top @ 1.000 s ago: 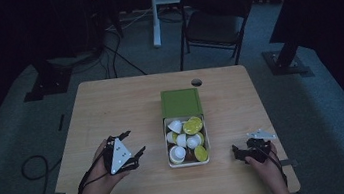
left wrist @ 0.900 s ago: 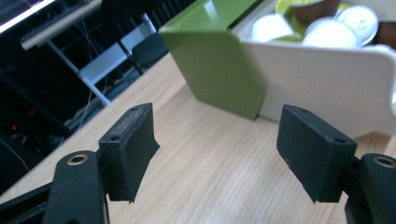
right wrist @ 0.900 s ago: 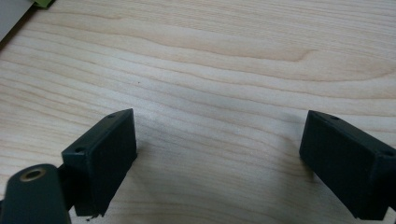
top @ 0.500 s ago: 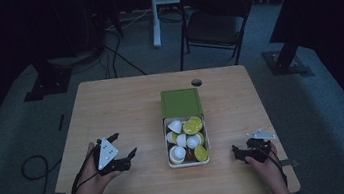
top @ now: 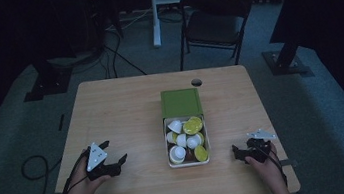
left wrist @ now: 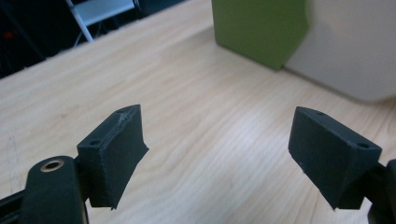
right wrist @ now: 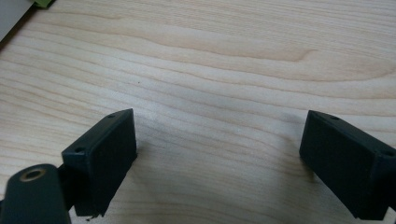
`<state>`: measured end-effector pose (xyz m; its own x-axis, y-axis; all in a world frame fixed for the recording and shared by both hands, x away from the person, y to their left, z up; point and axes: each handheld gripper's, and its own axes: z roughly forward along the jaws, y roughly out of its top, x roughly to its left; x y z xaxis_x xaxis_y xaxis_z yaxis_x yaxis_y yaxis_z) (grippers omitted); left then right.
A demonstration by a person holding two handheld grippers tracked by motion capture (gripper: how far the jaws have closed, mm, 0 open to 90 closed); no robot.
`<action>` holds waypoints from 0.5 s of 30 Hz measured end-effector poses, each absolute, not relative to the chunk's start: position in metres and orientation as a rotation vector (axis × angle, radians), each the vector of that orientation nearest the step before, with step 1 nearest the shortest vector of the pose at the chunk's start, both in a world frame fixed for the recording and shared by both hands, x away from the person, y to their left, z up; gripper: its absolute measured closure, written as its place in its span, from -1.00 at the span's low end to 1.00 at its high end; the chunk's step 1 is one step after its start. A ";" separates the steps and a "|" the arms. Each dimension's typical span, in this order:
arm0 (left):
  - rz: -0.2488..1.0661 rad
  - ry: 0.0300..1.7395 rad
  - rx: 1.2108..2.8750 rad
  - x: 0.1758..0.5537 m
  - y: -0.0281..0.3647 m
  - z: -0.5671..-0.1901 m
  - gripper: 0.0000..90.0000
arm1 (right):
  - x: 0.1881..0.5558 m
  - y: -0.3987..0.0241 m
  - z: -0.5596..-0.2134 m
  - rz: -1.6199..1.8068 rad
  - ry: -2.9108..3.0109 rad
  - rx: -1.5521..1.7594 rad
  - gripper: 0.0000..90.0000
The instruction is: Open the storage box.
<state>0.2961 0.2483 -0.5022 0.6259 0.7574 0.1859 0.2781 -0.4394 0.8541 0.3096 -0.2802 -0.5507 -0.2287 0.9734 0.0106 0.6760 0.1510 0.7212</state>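
Wooden table (top: pixel 126 108) carries a white tray (top: pixel 168 143) of white and yellow-green capsules (top: pixel 186 140), its green lid (top: pixel 181 102) lying just behind (landmark: the tray). Left gripper (top: pixel 112 158) sits left of the tray, jaws just opened wide, empty. Right gripper (top: pixel 238 153) right of it, jaws wide apart, empty.
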 end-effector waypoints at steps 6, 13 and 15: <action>0.687 0.831 2.025 0.294 0.257 -0.513 -0.59 | 0.310 -0.280 -0.551 0.850 1.970 1.569 -0.77; 0.639 0.889 2.007 0.294 0.265 -0.518 -0.59 | 0.310 -0.280 -0.551 0.849 1.970 1.569 -0.77; 0.613 0.912 1.981 0.295 0.268 -0.518 -0.59 | 0.310 -0.280 -0.551 0.849 1.971 1.569 -0.77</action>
